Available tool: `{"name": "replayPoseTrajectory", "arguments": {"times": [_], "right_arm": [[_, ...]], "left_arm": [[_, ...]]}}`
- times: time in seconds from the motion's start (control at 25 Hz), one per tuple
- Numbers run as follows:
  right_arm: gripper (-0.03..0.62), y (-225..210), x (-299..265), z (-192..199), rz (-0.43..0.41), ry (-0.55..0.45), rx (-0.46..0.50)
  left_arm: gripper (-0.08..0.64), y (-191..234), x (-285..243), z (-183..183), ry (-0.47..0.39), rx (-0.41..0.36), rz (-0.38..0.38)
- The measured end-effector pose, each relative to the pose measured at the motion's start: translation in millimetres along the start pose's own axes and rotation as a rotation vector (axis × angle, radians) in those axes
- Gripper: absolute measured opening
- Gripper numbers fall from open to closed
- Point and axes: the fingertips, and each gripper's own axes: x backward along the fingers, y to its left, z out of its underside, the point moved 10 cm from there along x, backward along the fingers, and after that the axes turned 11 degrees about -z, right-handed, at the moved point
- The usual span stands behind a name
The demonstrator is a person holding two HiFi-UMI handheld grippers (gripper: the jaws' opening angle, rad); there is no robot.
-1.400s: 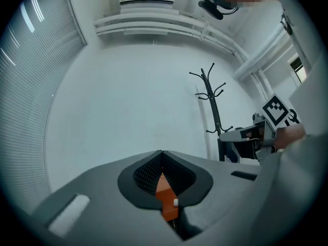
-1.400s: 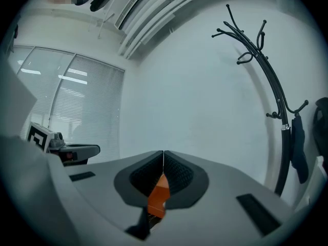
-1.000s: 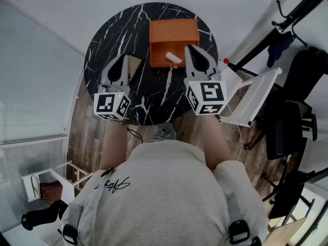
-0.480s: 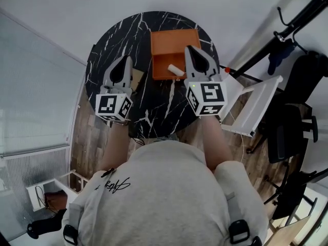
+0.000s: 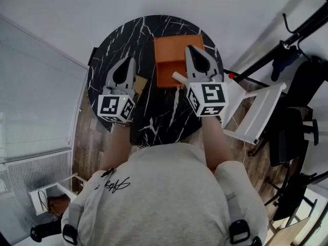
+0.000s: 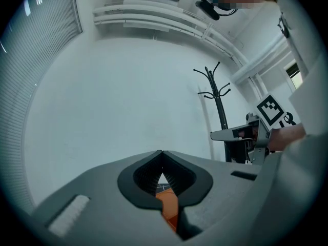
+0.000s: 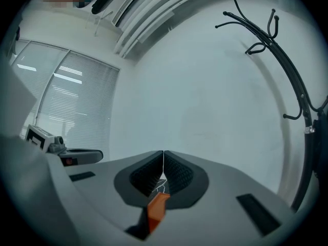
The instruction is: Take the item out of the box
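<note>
1. Head view.
   - The round black marble table [image 5: 115, 42] carries the orange box [image 5: 171, 47], whose open compartment faces the person.
   - The item [image 5: 178, 77], a short white cylinder, lies in that compartment at its front edge.
   - The right gripper [image 5: 190, 48] reaches over the right half of the box, and the item lies just beside its left flank.
   - The left gripper [image 5: 130, 60] hangs over the left part of the table, next to a tan flat piece [image 5: 140, 82] and apart from the box.
   - Compared with a second ago, the table and box sit lower in the frame. The right gripper, then at the box's right front corner, now overlaps the box.
   - The item keeps its place in the compartment. The change reads as an approach, and no extraction has begun.

2. Left gripper view.
   - The two fingers are pressed tip to tip with nothing between them.
   - A sliver of the orange box shows through the hollow behind the tips.
   - The camera aims at a white wall and a coat stand [image 6: 218, 94]. The other gripper's marker cube appears at the right edge.

3. Right gripper view.
   - These fingers are also closed tip to tip and hold nothing.
   - White veins of the table and an orange strip of the box show through the hollow below them.
   - The item itself is not visible here.
   - Judged from this, the fingers have to part and descend around the cylinder before it can be lifted. The task stands at its opening step.
</note>
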Motion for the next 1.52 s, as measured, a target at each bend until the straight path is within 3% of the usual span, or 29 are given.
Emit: {"name": "replayPoseTrajectory", "arguments": {"times": [0.56, 1.24, 1.52], "right_arm": [[0.011, -18, -27, 14, 0.045, -0.008, -0.034], [0.012, -26, -9, 17, -0.079, 0.032, -0.026], [0.012, -25, -12, 32, -0.176, 0.097, -0.023]], "left_arm": [[0.003, 7, -40, 17, 0.023, 0.019, 0.083], [0.003, -11, -11, 13, 0.038, -0.006, -0.031], [0.003, -17, -3, 15, 0.042, -0.008, -0.054]]}}
